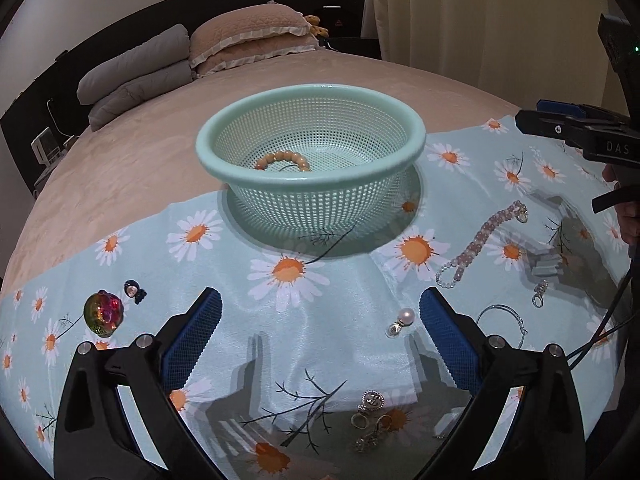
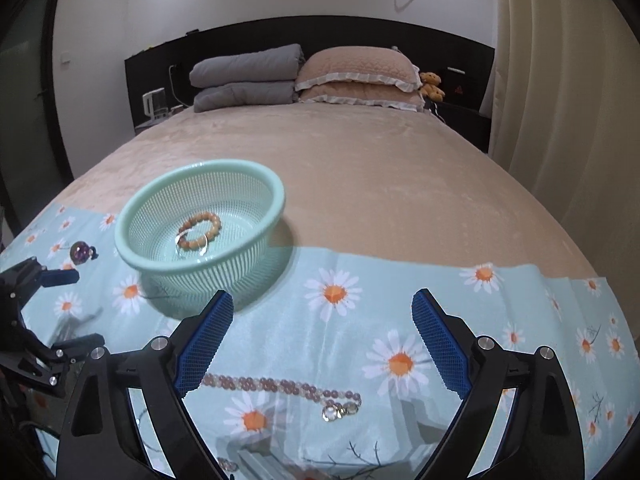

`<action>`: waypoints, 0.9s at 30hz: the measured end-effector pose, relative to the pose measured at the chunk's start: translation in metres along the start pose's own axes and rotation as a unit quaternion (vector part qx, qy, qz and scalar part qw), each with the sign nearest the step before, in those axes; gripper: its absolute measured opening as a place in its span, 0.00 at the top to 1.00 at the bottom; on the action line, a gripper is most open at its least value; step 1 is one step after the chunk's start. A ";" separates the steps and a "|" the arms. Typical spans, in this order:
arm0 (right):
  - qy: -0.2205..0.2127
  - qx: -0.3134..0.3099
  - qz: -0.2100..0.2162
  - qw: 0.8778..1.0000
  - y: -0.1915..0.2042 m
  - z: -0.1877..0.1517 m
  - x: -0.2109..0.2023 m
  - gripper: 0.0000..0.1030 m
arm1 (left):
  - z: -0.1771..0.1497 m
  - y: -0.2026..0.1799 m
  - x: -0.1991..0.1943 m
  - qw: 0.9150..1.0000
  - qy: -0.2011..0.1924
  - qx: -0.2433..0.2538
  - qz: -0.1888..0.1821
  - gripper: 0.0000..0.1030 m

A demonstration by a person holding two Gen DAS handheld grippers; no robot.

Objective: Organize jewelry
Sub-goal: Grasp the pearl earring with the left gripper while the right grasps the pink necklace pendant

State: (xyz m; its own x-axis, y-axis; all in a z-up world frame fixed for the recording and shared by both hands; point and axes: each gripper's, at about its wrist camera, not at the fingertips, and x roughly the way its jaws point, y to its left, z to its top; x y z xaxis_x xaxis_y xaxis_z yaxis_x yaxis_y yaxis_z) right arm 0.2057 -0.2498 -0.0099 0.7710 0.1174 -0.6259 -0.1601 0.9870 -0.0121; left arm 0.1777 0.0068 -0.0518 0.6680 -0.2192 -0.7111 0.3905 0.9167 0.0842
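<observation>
A mint green mesh basket (image 1: 240,168) (image 2: 132,248) stands on a daisy-print cloth (image 1: 340,340) (image 2: 360,320) on a bed. An orange bead bracelet (image 1: 284,159) (image 2: 200,229) lies inside it. My left gripper (image 1: 320,312) is open and empty above the cloth, in front of the basket. A pearl earring (image 1: 402,320) lies by its right finger, and small gold earrings (image 1: 370,416) lie near its base. My right gripper (image 2: 322,312) is open and empty above a pink bead bracelet (image 2: 280,386) (image 1: 480,240).
A shiny multicoloured ball charm (image 1: 103,312) (image 2: 80,251) and a small dark figure charm (image 1: 134,291) lie at the left. A thin silver hoop (image 1: 502,314) and a silver clasp piece (image 1: 540,292) lie at the right. Pillows (image 2: 304,76) sit at the bedhead.
</observation>
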 end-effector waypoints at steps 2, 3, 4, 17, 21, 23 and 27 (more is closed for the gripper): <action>0.016 0.002 -0.008 1.000 -0.002 -0.015 0.003 0.16 | -0.004 -0.006 0.005 1.000 0.004 0.012 0.006 0.06; 0.025 0.000 -0.009 1.000 -0.003 -0.022 0.005 0.16 | -0.004 -0.008 0.007 1.000 0.006 0.017 0.003 0.06; 0.033 -0.001 -0.011 0.999 -0.004 -0.029 0.007 0.16 | -0.005 -0.009 0.008 1.000 0.007 0.017 -0.007 0.06; 0.100 0.014 -0.028 0.994 -0.015 -0.081 0.048 0.36 | -0.010 -0.025 0.031 0.998 0.035 0.031 -0.046 0.21; 0.096 0.001 -0.018 0.995 -0.008 -0.081 0.049 0.65 | -0.016 -0.027 0.043 0.997 0.047 0.034 -0.060 0.35; 0.097 -0.008 -0.011 0.995 -0.003 -0.082 0.048 0.83 | -0.015 -0.026 0.042 0.997 0.047 0.030 -0.060 0.49; 0.095 -0.011 -0.009 0.995 -0.001 -0.082 0.049 0.84 | -0.017 -0.028 0.039 0.995 0.047 0.036 -0.075 0.71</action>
State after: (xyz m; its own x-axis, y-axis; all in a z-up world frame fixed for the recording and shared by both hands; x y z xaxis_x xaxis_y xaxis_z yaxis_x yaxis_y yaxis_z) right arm 0.1927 -0.2540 -0.1042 0.6440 0.0741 -0.7614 -0.1623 0.9859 -0.0413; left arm 0.1818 -0.0216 -0.0939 0.5380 -0.3155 -0.7817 0.5279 0.8491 0.0206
